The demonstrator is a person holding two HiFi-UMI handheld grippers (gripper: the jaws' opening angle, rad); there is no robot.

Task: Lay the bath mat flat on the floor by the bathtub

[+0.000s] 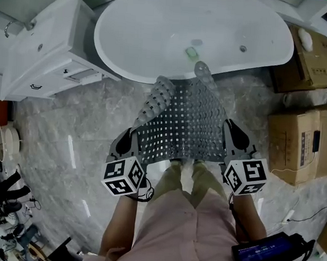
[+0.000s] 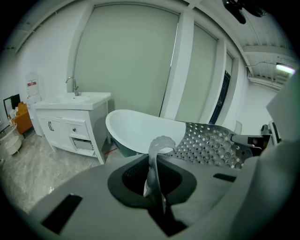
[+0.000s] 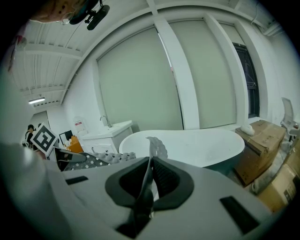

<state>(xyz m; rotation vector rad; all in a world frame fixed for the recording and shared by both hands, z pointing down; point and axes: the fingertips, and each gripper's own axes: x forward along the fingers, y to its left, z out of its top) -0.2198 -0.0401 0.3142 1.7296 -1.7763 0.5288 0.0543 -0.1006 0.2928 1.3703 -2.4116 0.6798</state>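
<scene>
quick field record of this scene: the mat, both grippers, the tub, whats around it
bath mat: grey, perforated, near edge held up, far left corner curled over
left gripper: shut on the bath mat's near left corner
right gripper: shut on the bath mat's near right corner
bathtub: white, freestanding, just beyond the mat
floor: grey marble-look tile
vanity: white, left of the bathtub
cardboard boxes: right of the bathtub
task state: mat not yet flat

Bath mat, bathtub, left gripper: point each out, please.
bath mat point(image 1: 186, 123): head view, perforated middle.
bathtub point(image 1: 159, 32): head view, bare inner basin.
left gripper point(image 2: 153, 182): left gripper view, between jaws clamping the bath mat.
</scene>
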